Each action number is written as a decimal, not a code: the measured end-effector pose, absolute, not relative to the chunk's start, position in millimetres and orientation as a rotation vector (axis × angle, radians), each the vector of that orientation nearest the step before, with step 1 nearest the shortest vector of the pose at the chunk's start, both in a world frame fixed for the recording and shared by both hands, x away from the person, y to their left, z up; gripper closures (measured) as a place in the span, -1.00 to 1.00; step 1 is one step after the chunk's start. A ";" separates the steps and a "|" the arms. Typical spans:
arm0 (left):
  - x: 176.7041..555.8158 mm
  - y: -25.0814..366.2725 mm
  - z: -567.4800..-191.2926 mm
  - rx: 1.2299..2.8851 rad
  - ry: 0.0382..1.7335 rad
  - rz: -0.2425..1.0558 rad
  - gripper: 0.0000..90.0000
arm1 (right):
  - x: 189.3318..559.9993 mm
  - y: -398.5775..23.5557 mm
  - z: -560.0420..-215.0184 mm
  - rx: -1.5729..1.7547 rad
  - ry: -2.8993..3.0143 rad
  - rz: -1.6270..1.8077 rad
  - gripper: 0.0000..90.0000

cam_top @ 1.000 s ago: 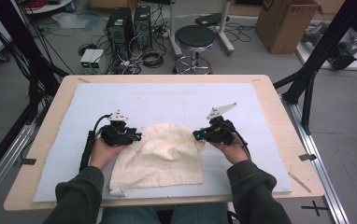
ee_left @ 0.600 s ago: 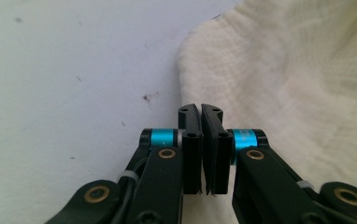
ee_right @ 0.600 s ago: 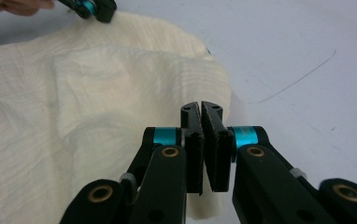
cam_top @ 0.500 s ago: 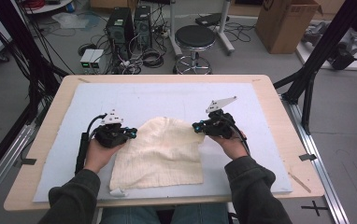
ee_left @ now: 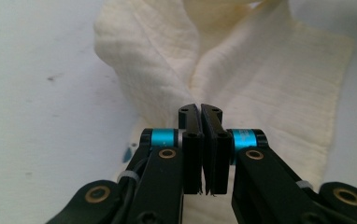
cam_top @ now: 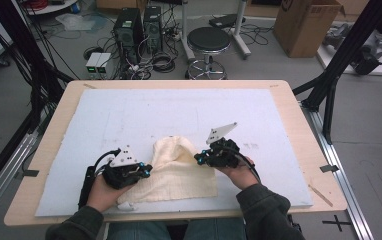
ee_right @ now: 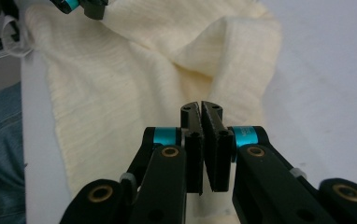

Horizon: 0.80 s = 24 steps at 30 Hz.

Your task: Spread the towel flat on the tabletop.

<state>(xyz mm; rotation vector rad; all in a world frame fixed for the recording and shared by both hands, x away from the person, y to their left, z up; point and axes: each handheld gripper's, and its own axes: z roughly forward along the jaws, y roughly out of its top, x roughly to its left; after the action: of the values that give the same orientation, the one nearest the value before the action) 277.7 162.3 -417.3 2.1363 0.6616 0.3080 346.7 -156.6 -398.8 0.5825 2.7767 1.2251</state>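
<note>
- the cream cloth (cam_top: pixel 179 167) lies on the white mat (cam_top: pixel 144 115) near your edge of the counter (cam_top: pixel 299 125), its far part bunched into a raised fold and its near part flat.
- your left gripper (cam_top: pixel 144 171) sits at the cloth's left edge; its jaws have just been closing and now stand pressed together, and whether a thin bit of cloth is caught between them you cannot tell.
- your right gripper (cam_top: pixel 199 159) sits at the cloth's right edge, jaws pressed together too, with the cloth right in front of them; a pinch there cannot be told either.
- beyond the counter stand a black stool (cam_top: pixel 208 45) and a cardboard box (cam_top: pixel 306 25).
</note>
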 end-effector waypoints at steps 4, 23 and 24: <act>270.4 154.5 -423.5 2.195 0.609 0.269 0.91 | 333.1 -157.4 -411.6 0.559 2.814 1.208 0.94; 288.0 177.2 -388.6 2.011 0.623 0.234 0.55 | 318.8 -173.6 -426.3 0.598 2.841 1.191 0.94; 292.1 178.0 -388.1 1.992 0.653 0.241 0.59 | 319.0 -173.7 -426.7 0.596 2.840 1.193 0.94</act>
<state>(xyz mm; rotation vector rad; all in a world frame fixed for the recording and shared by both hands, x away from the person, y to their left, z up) 292.1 178.0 -388.1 1.9921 0.6529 0.2406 319.0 -173.7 -426.7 0.5958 2.8405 1.1928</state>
